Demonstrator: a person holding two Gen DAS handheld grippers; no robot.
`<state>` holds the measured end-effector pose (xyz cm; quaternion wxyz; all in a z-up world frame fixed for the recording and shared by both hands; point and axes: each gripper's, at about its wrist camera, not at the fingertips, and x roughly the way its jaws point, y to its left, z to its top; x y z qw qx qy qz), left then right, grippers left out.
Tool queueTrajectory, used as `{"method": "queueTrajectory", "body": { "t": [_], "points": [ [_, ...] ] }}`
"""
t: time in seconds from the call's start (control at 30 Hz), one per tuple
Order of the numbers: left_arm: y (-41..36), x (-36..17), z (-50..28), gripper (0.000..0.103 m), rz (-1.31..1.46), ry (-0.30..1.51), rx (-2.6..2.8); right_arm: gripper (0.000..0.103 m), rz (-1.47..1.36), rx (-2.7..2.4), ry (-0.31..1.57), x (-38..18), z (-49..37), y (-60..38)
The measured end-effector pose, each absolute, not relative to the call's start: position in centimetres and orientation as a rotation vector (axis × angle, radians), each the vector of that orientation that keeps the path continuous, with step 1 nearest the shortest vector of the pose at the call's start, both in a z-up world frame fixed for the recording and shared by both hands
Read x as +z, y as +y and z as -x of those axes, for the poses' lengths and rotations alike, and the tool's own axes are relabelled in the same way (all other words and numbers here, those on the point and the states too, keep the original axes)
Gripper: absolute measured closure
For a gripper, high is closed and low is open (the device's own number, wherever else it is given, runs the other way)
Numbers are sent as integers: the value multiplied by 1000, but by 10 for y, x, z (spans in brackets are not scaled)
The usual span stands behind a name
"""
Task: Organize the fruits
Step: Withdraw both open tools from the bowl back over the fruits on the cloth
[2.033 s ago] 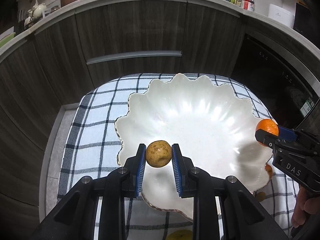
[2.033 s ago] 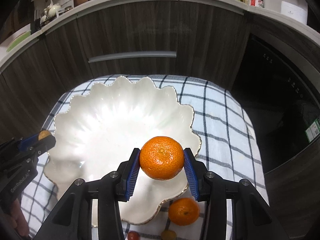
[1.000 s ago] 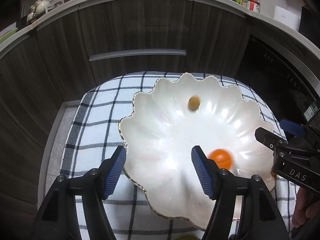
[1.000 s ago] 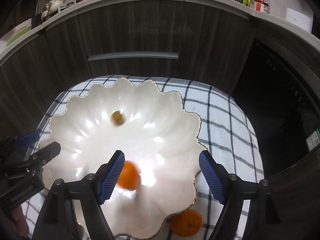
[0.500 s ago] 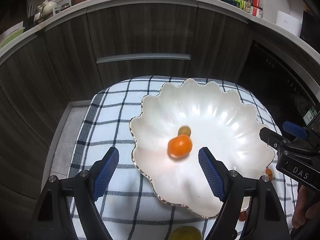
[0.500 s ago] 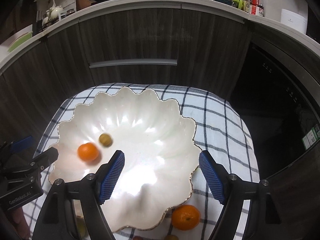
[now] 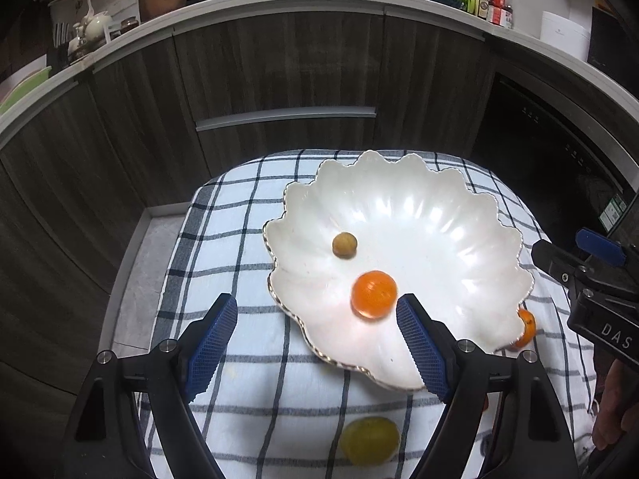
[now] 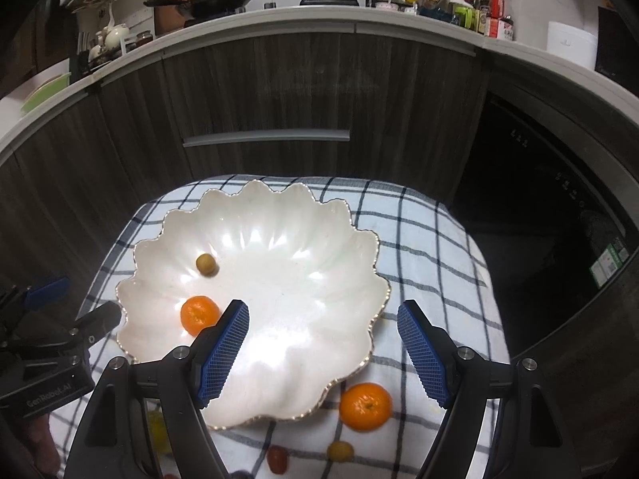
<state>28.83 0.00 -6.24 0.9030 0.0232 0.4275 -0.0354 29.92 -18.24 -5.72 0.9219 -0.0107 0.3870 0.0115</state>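
A white scalloped bowl (image 7: 459, 215) (image 8: 319, 239) sits on a blue-checked cloth (image 7: 239, 231) (image 8: 419, 239). Inside it lie an orange mandarin (image 7: 374, 293) (image 8: 199, 315) and a small brown fruit (image 7: 344, 244) (image 8: 207, 264). My left gripper (image 7: 317, 343) hangs open above the bowl's near left rim, nothing between its blue pads. My right gripper (image 8: 323, 349) is open too, empty, over the bowl's near right part. A second mandarin (image 8: 365, 406) (image 7: 525, 329) rests on the cloth beside the bowl. A yellow fruit (image 7: 369, 441) lies on the cloth below the left gripper.
Small red (image 8: 277, 459) and yellow (image 8: 340, 450) fruits lie on the cloth near the bottom edge. Dark wood cabinets (image 7: 279, 80) with a metal handle stand behind. A black appliance (image 8: 539, 199) fills the right. A hand (image 7: 615, 419) holds the right gripper.
Both grippers let go of their fruits and drew back and up. The mandarin and the small brown fruit rolled about inside the bowl and now lie toward its left side.
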Motion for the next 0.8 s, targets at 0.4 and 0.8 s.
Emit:
{"method": "queueTrajectory", "body": {
  "t": [0.4, 0.8],
  "points": [
    [-5, -55, -253, 15, -70, 868, -60, 18, 31, -11, 740, -41, -261, -189],
    [-6, -47, -225, 12, -82, 828, -59, 18, 38, -7, 726, -39, -234, -190]
  ]
}}
